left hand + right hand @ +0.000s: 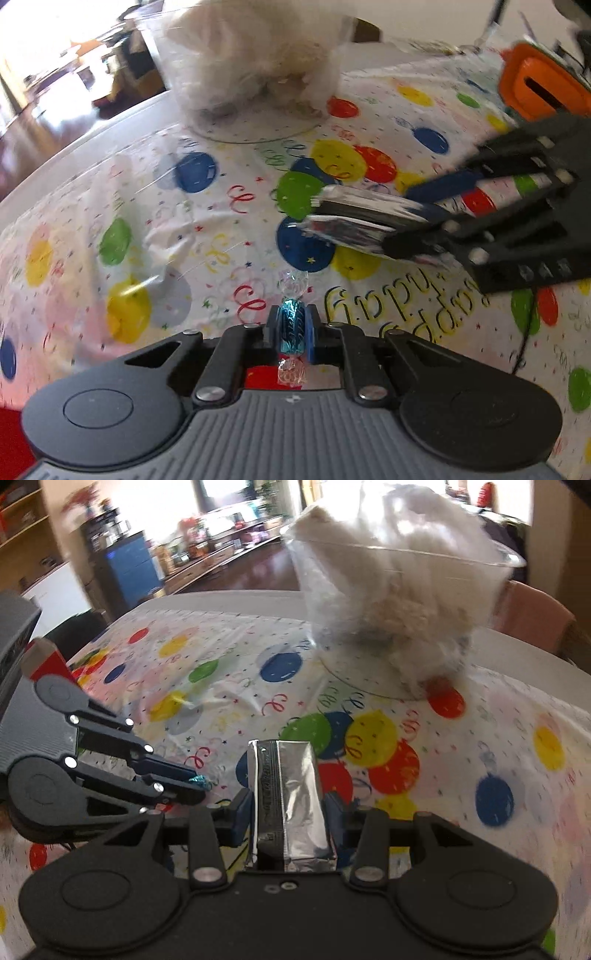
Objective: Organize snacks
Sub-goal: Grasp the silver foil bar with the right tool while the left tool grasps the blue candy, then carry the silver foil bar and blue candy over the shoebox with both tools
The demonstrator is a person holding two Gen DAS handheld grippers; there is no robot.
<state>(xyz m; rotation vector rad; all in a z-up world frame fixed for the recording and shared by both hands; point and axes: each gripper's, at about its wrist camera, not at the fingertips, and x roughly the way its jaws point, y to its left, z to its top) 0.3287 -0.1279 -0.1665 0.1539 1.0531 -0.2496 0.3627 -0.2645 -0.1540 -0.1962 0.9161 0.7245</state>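
- A clear plastic bowl [240, 74] is sitting ahead of both grippers on the balloon-print tablecloth [184, 229]. Its top is running out of the left wrist view, and motion is blurring its white fluffy contents [399, 590] too much to say what they are.
- The room beyond the table is smearing into blur in both views.
- The left gripper [292, 330] is clenching tight on one small blue foil-wrapped candy [293, 329]. The candy is sitting upright between the blue pads, with a clear twisted wrapper end sticking out ahead of the fingertips and another behind them.
- The right gripper [286, 808] is grasping one silver foil packet [288, 794]. Its jaws are standing partly apart, pressing the packet's two sides, and the packet is poking forward past the fingertips. Any print on the packet is too blurred to read.
- Seen from the left gripper, the right gripper is reaching in from the right, well ahead.
- Count: one candy, one foil packet, one bowl, two grippers.
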